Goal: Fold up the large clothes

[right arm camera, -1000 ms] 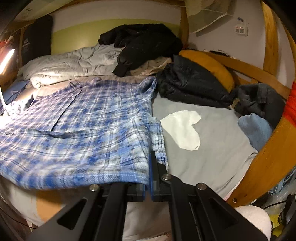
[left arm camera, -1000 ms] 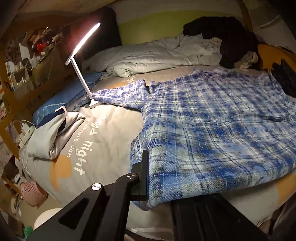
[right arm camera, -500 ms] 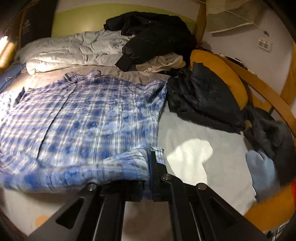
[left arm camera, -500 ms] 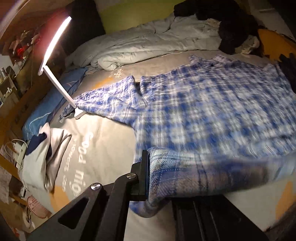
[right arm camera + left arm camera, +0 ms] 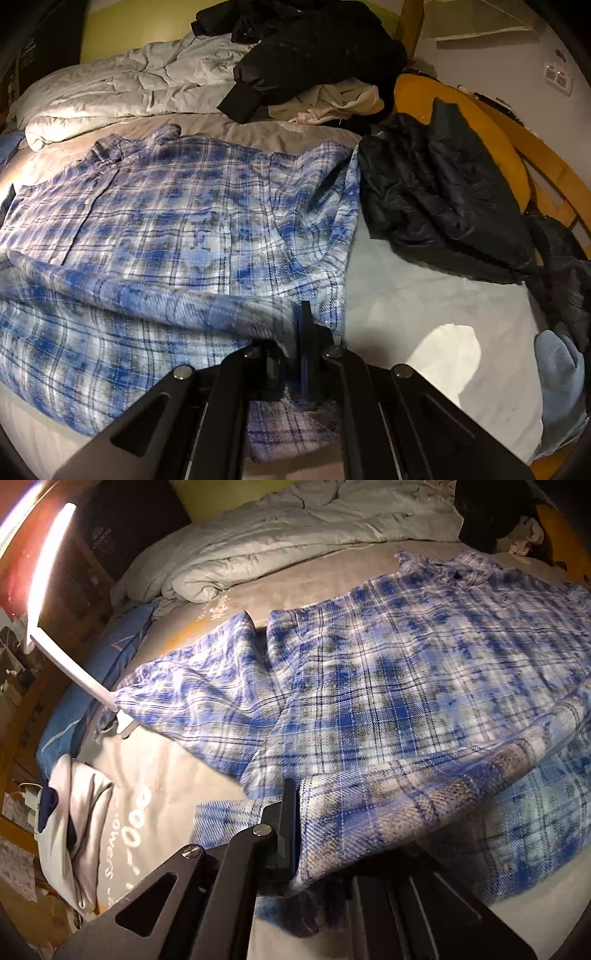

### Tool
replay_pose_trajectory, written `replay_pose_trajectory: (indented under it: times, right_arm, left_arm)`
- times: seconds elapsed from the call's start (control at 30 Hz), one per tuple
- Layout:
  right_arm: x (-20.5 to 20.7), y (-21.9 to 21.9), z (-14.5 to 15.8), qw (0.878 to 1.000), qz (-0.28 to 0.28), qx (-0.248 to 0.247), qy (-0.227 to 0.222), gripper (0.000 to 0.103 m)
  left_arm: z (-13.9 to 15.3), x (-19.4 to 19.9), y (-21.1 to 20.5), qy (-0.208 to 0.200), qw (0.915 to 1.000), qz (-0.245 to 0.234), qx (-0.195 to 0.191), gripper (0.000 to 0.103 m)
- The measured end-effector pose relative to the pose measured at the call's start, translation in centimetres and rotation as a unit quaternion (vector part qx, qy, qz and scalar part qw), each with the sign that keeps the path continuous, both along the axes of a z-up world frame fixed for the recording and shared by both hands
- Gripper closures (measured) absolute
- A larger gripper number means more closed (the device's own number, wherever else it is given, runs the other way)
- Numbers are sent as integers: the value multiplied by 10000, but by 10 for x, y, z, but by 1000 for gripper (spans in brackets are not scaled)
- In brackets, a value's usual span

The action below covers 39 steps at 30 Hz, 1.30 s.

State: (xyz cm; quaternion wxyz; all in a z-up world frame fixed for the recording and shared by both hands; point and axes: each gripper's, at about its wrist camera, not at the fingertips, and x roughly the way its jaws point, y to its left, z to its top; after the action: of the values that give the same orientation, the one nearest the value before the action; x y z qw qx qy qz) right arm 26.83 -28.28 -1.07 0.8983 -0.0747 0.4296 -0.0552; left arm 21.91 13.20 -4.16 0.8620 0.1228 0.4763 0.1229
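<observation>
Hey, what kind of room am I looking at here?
Most likely a bedroom. A plaid shirt lies spread on a bed sheet, a rumpled duvet is bunched at the far end, and a lit desk lamp stands at the bedside.

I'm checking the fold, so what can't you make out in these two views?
- Left gripper, left view: its right finger is hidden under the shirt hem.
- Right gripper, right view: pad contact is hidden by bunched hem.
- Shirt's left sleeve cuff, left view: hidden behind the lamp base.
- Bedsheet print, left view: partly covered by the shirt.
</observation>
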Motion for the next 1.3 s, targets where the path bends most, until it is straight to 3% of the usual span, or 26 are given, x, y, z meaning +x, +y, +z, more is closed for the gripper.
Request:
replay_pose_trajectory:
  times: [0.17,0.2,0.27,0.3,0.33,0.4,0.47,0.5,0.57,0.63,0.7,0.87,0.97,1.07,1.1,1.13,1.17,1.2,1.3]
  right_arm:
    - [10,4,-9,9999,131,-52,53,97]
    - [10,5,-10,9998,167,-75,71,97]
    - [9,5,-8,9997,232,-28,60,86]
    - [8,4,-5,9997,245,31,18,63]
    - [6,3,-2,9996,252,99,-57,33]
    - [-1,-2,10,9985,252,291,-385,16]
    - [-8,-7,21,9970,220,420,-615,11]
    - [-12,-12,27,9959,170,483,-745,0]
    - [-21,-22,37,9934,-41,540,-1014,0]
    - [-24,-31,41,9923,-218,564,-1082,0]
    - [-25,-42,44,9916,-351,652,-1057,0]
    - [-28,-72,47,9880,-625,1021,-973,0]
    - [-24,-82,38,9885,-446,1334,-558,0]
    - [-17,-85,22,9816,-218,1898,-68,5]
    - [-14,-84,15,9773,-126,2108,148,10]
    - [-13,-82,11,9753,-38,2195,251,15]
    - [-12,-78,7,9735,97,2254,367,18]
    - [-12,-75,5,9739,192,2222,423,21]
    - [-15,-57,4,9823,479,1746,475,28]
  left_arm:
    - [-11,5,-2,-9,10000,-80,3,94]
    - [-9,3,-1,-92,9998,-124,-91,91]
    - [0,-5,3,-306,9985,-196,-409,72]
    - [5,-9,5,-425,9970,-245,-598,44]
    - [12,-15,8,-564,9950,-259,-779,16]
    - [27,-29,17,-907,9903,-148,-1040,5]
    - [40,-39,25,-1121,9848,-144,-1316,5]
    - [46,-42,30,-1241,9811,-131,-1480,4]
    - [54,-46,41,-1488,9744,-24,-1682,1]
    - [57,-45,51,-1637,9728,205,-1627,1]
    - [53,-42,61,-1507,9748,437,-1588,1]
    - [35,-36,71,-842,9758,552,-1942,1]
    - [26,-35,67,-729,9704,437,-2259,1]
    - [17,-32,60,-538,9689,345,-2389,9]
    - [14,-29,59,-447,9710,367,-2321,24]
    - [10,-28,57,-353,9735,388,-2227,50]
    - [8,-27,57,-253,9758,400,-2135,67]
    - [6,-26,57,-180,9779,425,-2039,98]
    - [17,-35,66,-522,9780,561,-1942,98]
